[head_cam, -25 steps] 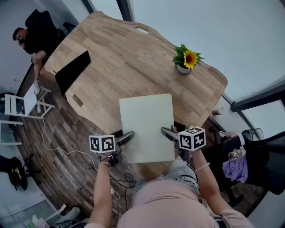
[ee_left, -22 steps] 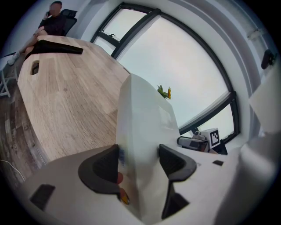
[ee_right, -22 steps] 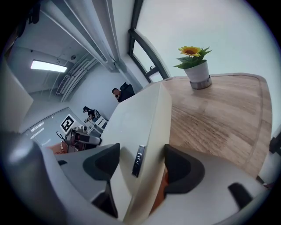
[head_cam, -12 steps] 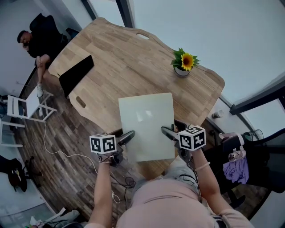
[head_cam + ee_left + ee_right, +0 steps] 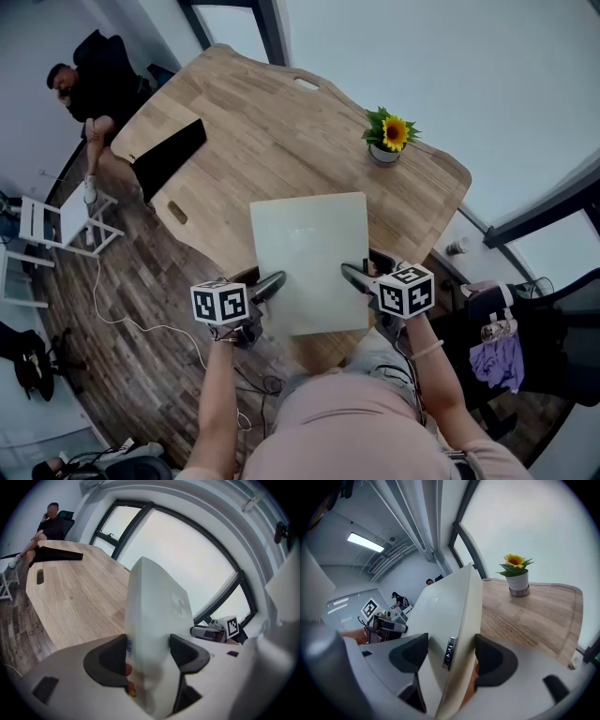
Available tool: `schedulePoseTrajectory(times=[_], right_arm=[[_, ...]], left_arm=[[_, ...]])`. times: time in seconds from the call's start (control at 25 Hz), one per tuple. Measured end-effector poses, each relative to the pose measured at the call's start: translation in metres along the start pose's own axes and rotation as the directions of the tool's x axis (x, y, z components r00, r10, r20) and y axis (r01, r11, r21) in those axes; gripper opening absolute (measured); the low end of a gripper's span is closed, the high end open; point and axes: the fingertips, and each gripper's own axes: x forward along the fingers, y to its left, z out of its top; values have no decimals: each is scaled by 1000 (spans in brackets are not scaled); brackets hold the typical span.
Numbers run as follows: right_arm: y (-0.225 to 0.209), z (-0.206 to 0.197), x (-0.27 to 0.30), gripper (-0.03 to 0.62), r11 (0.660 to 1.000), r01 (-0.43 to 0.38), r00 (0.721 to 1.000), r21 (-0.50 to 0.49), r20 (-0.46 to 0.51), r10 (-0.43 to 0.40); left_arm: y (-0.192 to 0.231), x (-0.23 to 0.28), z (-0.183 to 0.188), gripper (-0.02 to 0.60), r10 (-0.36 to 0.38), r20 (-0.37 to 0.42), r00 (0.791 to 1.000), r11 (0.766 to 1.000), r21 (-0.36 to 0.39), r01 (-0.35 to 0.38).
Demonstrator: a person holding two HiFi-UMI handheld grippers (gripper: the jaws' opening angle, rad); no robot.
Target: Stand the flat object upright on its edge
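Note:
A flat pale-cream slab, like a closed laptop (image 5: 309, 258), is held over the near part of the wooden table (image 5: 253, 122). My left gripper (image 5: 270, 286) is shut on its left edge and my right gripper (image 5: 354, 278) is shut on its right edge. In the left gripper view the slab (image 5: 157, 616) stands between the black pads (image 5: 190, 653), tilted up from the tabletop (image 5: 75, 597). In the right gripper view the slab (image 5: 450, 616) fills the gap between the pads (image 5: 492, 660), with a small metal port on its edge. Whether its far edge touches the table is hidden.
A potted sunflower (image 5: 389, 136) stands at the table's far right, also shown as the sunflower pot (image 5: 516, 576). A black flat thing (image 5: 169, 157) lies at the table's left edge. A seated person (image 5: 94, 84) is beyond it, near a white chair (image 5: 47, 225).
The slab's near edge stays held by both grippers, which have hardly moved. The camera view has shifted a little, so the table sits slightly lower in the frame.

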Motion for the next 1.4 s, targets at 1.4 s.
schedulePoseTrajectory(times=[1.4], right_arm=[[32,50,-16,302,945,50,992,-322,128,-9]], left_arm=[[-24,-35,22,279,99,193,976,984,126,-125]])
